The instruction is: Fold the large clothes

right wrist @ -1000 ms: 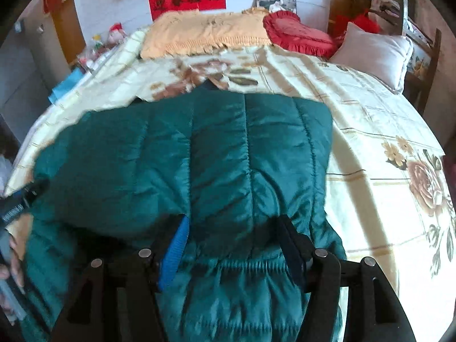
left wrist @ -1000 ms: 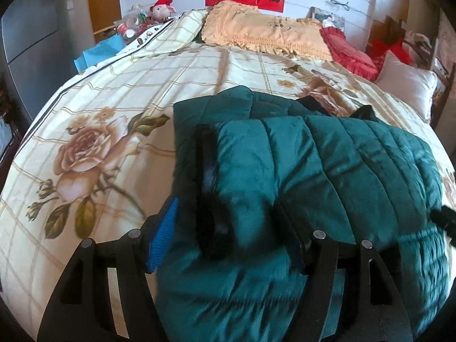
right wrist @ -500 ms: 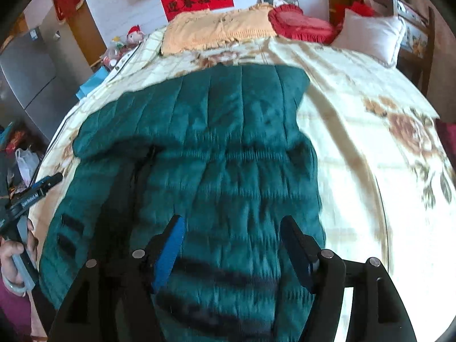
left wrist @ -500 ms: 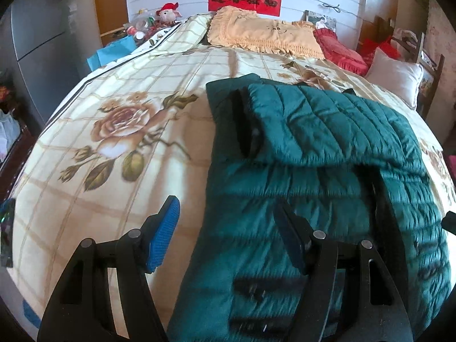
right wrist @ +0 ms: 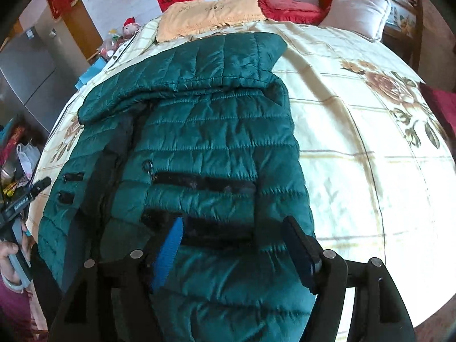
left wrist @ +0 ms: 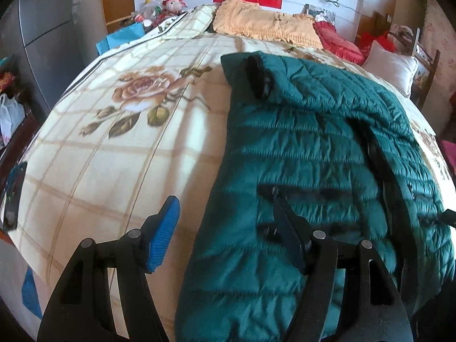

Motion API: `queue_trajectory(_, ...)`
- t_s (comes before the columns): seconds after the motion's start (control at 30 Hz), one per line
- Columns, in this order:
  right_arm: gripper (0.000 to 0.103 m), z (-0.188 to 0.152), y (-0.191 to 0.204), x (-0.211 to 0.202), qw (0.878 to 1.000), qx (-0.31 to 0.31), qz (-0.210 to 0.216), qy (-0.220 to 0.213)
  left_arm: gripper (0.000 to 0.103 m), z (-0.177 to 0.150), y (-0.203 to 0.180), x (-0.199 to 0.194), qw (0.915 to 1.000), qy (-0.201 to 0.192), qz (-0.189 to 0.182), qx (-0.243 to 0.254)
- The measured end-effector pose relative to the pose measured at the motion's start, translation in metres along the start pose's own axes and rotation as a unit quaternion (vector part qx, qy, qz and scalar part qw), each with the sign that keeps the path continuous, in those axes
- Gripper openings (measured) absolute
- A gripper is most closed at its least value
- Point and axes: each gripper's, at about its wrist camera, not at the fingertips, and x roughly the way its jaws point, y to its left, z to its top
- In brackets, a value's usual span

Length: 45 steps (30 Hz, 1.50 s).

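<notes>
A dark green quilted jacket [left wrist: 313, 148] lies front up on the flowered bedspread [left wrist: 114, 148], its upper part folded down across the chest [right wrist: 205, 65]. My left gripper [left wrist: 228, 228] hovers open over the jacket's left hem edge, the blue pad [left wrist: 165, 233] above bare bedspread and the dark pad [left wrist: 287, 236] above the fabric. My right gripper [right wrist: 233, 242] hangs over the jacket's lower right part near the pocket zips [right wrist: 199, 182]. Its jaws are opening, and the fabric lies under them, unpinched.
Yellow pillows [left wrist: 265, 25], a red cushion [left wrist: 336, 40] and a white pillow [left wrist: 390, 65] line the far end of the bed. A grey cabinet [left wrist: 45, 37] and toys [left wrist: 171, 2] stand at the left. A hand [right wrist: 8, 256] holds the other gripper's handle.
Both grippers have drawn back toward the near edge of the bed, off the folded-over upper part, so more of the jacket shows. The right jaws stand wider than before.
</notes>
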Motion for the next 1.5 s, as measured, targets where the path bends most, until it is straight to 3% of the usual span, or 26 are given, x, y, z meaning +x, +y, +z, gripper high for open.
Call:
queue_trajectory(0.63,0.077,-0.036,-0.021,-0.020,1.000,0.004,-0.012,0.024,0.068,-0.045,0.023,-0.012,0.9992,0.035,-0.012,-0.015)
queue_trajectory(0.9,0.077,-0.051,-0.028,-0.018,0.999,0.019,0.002,0.042,0.068,-0.054,0.032,-0.014,0.9981,0.049,-0.023,-0.031)
queue_trajectory(1.5,0.081,-0.066,-0.018,-0.014,0.997,0.011,0.030,0.066,0.068,-0.069,0.036,-0.006,0.9908,0.091,-0.086,-0.052)
